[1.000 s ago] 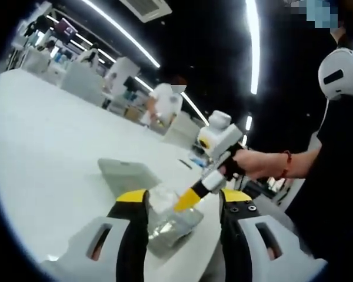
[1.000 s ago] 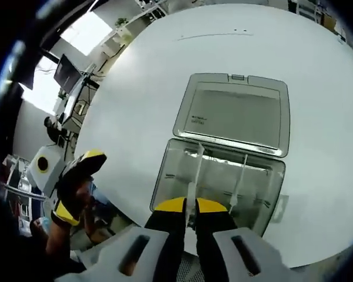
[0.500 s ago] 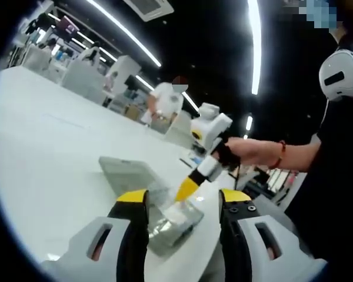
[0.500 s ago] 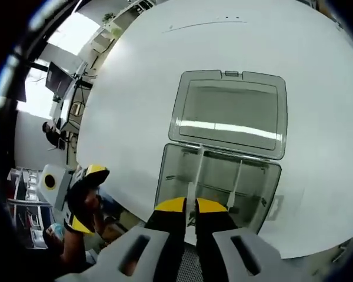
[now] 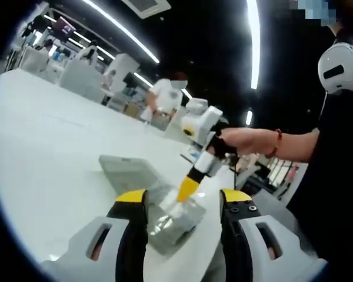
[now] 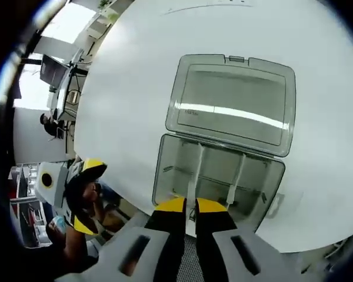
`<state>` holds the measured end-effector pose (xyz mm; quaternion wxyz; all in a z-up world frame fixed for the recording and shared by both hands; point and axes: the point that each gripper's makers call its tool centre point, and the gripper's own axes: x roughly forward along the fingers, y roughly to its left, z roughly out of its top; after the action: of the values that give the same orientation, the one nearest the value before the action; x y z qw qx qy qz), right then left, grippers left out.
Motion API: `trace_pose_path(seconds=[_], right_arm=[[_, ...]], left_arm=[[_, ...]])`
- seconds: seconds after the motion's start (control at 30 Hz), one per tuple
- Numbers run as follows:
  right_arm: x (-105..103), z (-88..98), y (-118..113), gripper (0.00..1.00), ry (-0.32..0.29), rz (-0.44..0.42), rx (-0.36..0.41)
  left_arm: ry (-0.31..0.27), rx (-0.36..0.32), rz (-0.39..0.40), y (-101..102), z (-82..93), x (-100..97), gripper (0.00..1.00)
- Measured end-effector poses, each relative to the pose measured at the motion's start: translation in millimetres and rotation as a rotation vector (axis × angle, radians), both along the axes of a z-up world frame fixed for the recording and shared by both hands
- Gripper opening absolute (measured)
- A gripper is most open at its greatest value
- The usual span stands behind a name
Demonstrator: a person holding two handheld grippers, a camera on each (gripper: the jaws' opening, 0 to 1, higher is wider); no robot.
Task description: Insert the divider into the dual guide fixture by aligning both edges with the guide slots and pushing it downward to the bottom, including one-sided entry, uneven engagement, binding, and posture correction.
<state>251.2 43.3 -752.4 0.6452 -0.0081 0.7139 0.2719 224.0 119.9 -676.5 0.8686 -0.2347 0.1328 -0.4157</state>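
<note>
A clear plastic box (image 6: 162, 176) stands on the white table (image 6: 123, 88) with its lid (image 6: 232, 97) folded open flat behind it. My right gripper (image 6: 190, 205) is shut on the top edge of a thin clear divider (image 6: 192, 173) that stands upright in the box's left part. A second divider (image 6: 235, 179) stands to its right. In the left gripper view my left gripper (image 5: 182, 197) is open and holds nothing, short of the box (image 5: 170, 226). There the right gripper (image 5: 188, 187), held by a hand, points down into the box. The left gripper (image 6: 85, 194) hangs off the table's edge.
The table edge (image 6: 135, 208) runs close beside the box. A person in black (image 5: 335, 176) stands at the right of the left gripper view. Desks, monitors and other people (image 5: 165, 97) fill the room's far side.
In the left gripper view the hand with the right gripper has shifted left and stands steeper over the box. The right gripper stays shut on the divider. The left gripper stays open.
</note>
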Motion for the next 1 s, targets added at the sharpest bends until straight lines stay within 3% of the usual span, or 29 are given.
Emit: trace_pose_path(seconds=[0.43, 0.67, 1.0], right_arm=[[-0.9, -8.0, 2.3, 0.00, 0.008, 0.011, -0.033], [-0.9, -9.5, 3.1, 0.00, 0.013, 0.018, -0.036], [1.6, -6.4, 1.4, 0.00, 0.003, 0.022, -0.046]], left_arm=[[0.002, -0.015, 0.008, 2.2, 1.7, -0.1, 0.47], [0.000, 0.038, 0.003, 4.5, -3.2, -1.8, 0.49], [0.002, 0.037, -0.003, 3.5, -2.8, -2.2, 0.50]])
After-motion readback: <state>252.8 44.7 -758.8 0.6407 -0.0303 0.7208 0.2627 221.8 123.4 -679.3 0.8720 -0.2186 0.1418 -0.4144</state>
